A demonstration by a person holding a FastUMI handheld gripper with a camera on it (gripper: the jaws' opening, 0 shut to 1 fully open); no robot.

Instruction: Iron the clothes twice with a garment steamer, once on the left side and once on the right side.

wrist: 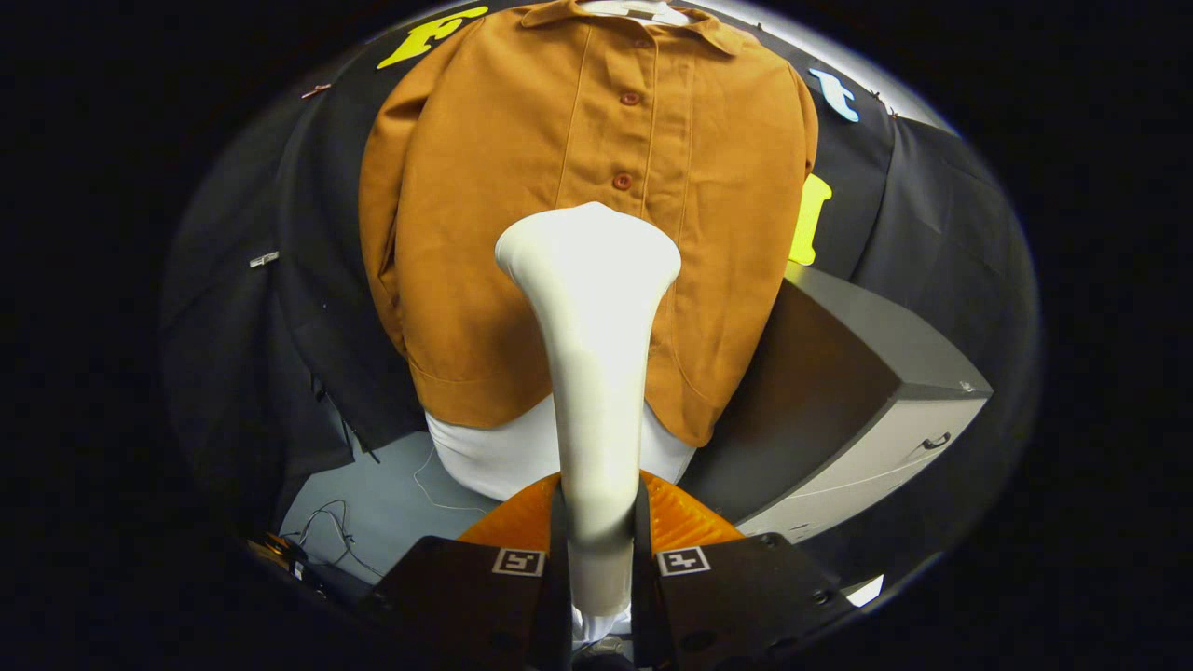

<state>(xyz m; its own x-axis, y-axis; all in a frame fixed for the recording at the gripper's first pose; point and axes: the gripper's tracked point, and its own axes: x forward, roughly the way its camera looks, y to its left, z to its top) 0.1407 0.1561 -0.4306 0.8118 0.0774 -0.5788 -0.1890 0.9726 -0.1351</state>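
Gripper view, catalogue of contents, each placed against the orange shirt (522, 233) as landmark, listed from its left side across to its right.

Item 1: black cloth wall (280, 308), left of and behind the shirt, with small clips pinned to it; below it, under the shirt's left hem, a pale floor patch (382, 503) with thin loose wires (326, 531).

Item 2: orange shirt, buttoned, collar at top on a hanger, front facing the camera, left sleeve hanging straight down. A white underlayer (494, 457) shows below its hem.

Item 3: garment steamer (596, 373), white, slim neck widening to a flared head. The head stands in front of the shirt's lower button placket, near its middle; contact with the cloth cannot be told. The neck runs down across the hem and the white underlayer to the claw.

Item 4: gripper (601, 550), below the shirt's hem. Its two fingers stand narrow, one pressed on each side of the steamer's neck, holding it upright between them; the head rises well beyond the fingertips. A square marker sits on each finger body, and an orange ribbed part (690, 522) shows just behind the fingers.

Item 5: grey cabinet (895, 391), right of the shirt's lower half, angled, with a small handle on its pale front.
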